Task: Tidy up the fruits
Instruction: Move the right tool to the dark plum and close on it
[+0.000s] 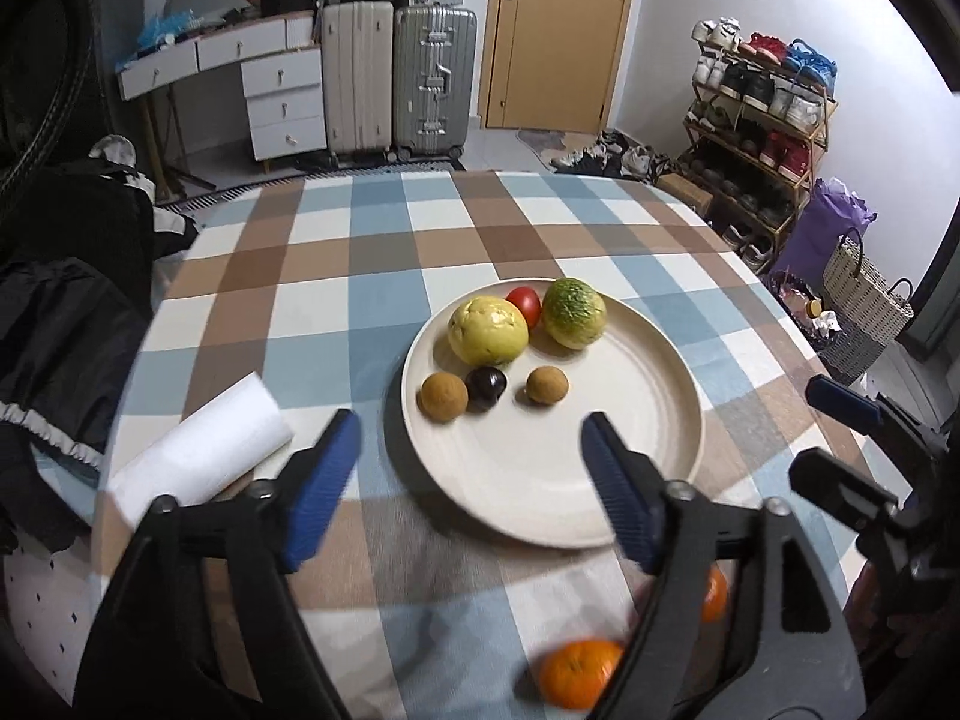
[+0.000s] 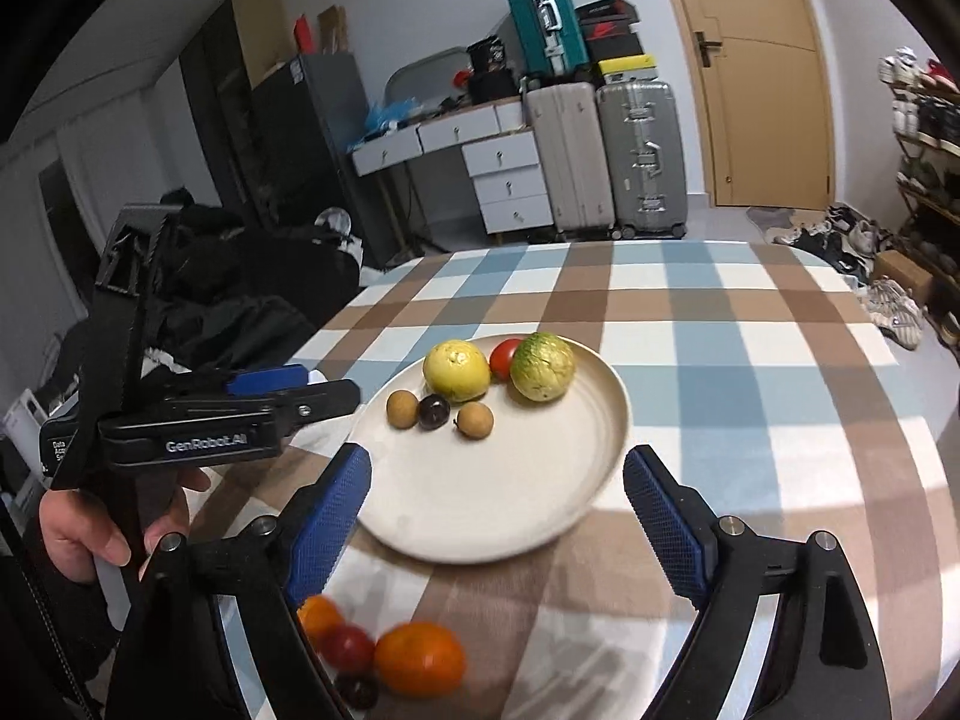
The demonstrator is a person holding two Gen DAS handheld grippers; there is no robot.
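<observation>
While both grippers hover above the near edge of the checked tablecloth [image 1: 384, 276], each stands with its blue pads spread wide and nothing between them: left gripper [image 1: 468, 450], right gripper [image 2: 498, 480]. Nearest the right wrist camera, loose fruit lies on the cloth short of the plate: a large orange [image 2: 420, 657], a red tomato [image 2: 348, 647], a second, smaller orange [image 2: 318, 615] partly behind the left finger, and a dark plum [image 2: 357, 690] at the frame's lower edge. Beyond these sits a cream plate [image 2: 492, 516], its near half bare. On its far half, front row, left to right: brown longan [image 2: 402, 409], dark cherry-like fruit [image 2: 433, 411], second longan [image 2: 475, 419]. Behind them: yellow guava [image 2: 456, 371], small tomato [image 2: 504, 358], and green-yellow mottled fruit [image 2: 543, 367], the tomato wedged between the two larger fruits. A white paper roll [image 1: 204, 456] lies on the cloth, left of the plate. Suitcases [image 1: 399, 78] and a wooden door [image 1: 558, 30] stand at the far wall
</observation>
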